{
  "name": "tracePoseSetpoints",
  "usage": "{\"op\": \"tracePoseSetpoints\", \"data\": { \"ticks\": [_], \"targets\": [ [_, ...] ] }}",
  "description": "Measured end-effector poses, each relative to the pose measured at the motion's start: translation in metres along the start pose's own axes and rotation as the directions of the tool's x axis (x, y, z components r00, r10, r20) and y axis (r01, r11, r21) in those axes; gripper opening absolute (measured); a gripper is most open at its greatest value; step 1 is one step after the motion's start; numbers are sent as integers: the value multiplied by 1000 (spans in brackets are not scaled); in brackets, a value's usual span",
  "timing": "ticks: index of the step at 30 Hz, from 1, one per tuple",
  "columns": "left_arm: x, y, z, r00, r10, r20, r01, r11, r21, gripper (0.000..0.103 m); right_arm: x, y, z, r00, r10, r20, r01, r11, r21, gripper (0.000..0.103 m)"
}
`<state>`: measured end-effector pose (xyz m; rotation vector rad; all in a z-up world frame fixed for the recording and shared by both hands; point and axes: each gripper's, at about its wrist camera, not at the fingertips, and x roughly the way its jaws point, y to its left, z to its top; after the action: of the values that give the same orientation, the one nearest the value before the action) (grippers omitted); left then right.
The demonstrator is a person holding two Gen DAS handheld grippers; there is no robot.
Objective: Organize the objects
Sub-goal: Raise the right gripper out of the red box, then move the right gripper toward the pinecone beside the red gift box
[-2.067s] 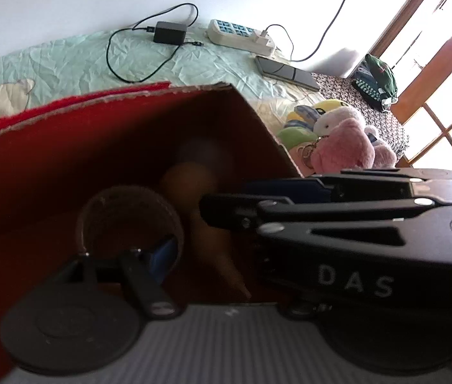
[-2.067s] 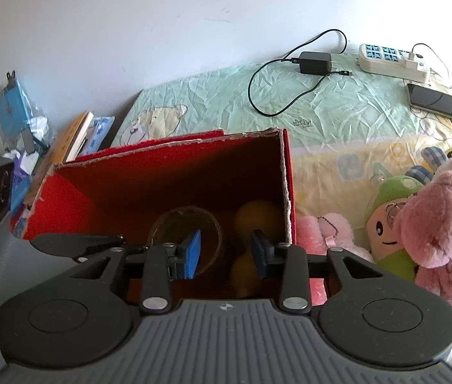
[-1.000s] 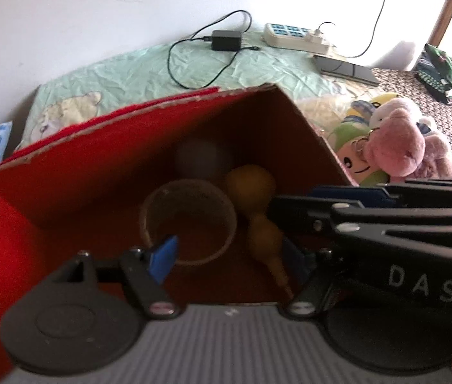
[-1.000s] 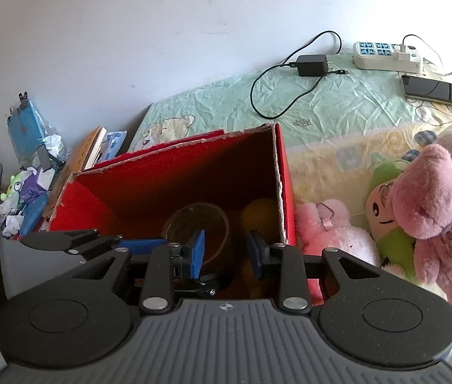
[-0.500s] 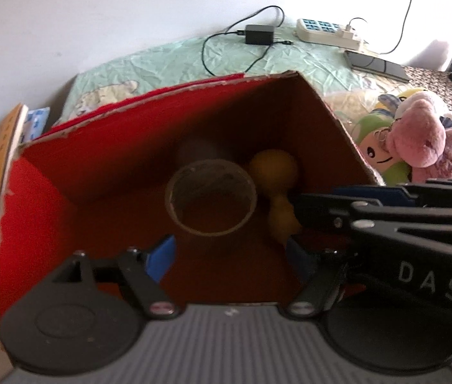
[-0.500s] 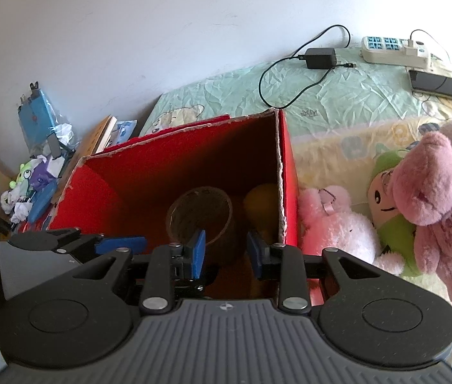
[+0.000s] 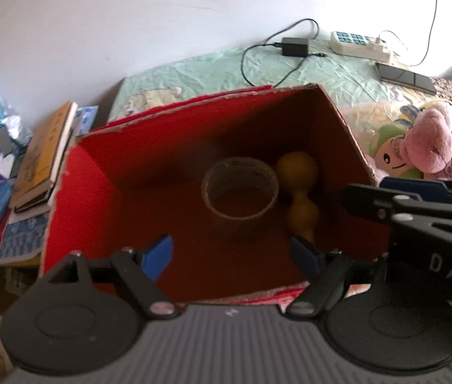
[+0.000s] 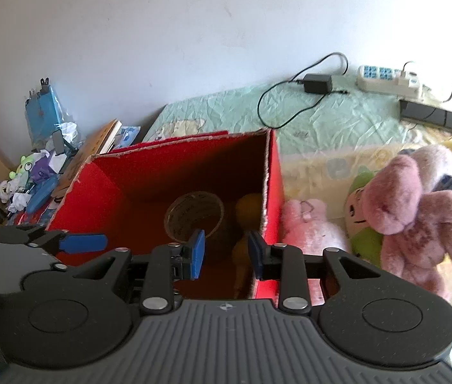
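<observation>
Both tools hover over the red box [image 7: 85, 172] on the bed. The left gripper [image 7: 232, 256] has just been opening its fingers, wide apart with nothing between them. The right gripper [image 8: 226, 252] has a narrow gap, also empty. Inside the box a tape roll [image 7: 240, 188] lies just beside a yellow gourd [image 7: 299, 188]. Plush toys [image 8: 411, 211] lie right of the box.

Your left wrist camera looks steeply down, close above the open red cardboard box [image 7: 91, 172]. Your right wrist camera sits just right of it, facing less steeply. Both share that box and the pink plush toy [image 8: 418, 211].
</observation>
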<state>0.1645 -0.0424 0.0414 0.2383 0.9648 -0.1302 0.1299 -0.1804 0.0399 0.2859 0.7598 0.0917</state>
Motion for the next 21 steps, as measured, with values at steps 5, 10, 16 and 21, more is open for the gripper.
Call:
{"op": "tracePoseSetpoints", "data": {
  "ticks": [5, 10, 16, 21],
  "targets": [
    [-16, -5, -8, 998, 54, 16, -54, 998, -17, 83, -13, -1, -5, 1000, -14, 28, 15, 1000, -22, 33],
    [-30, -10, -17, 994, 106, 28, -105, 994, -41, 86, -21, -4, -12, 999, -4, 40, 6, 1000, -31, 33],
    [-44, -17, -27, 990, 137, 33, -135, 989, -56, 86, -33, -8, -20, 999, 28, 39, -27, 999, -38, 32],
    [-49, -23, -35, 989, 149, 18, -147, 987, -59, 86, -40, -12, -27, 998, 66, 11, -66, 998, -15, 33]
  ]
}}
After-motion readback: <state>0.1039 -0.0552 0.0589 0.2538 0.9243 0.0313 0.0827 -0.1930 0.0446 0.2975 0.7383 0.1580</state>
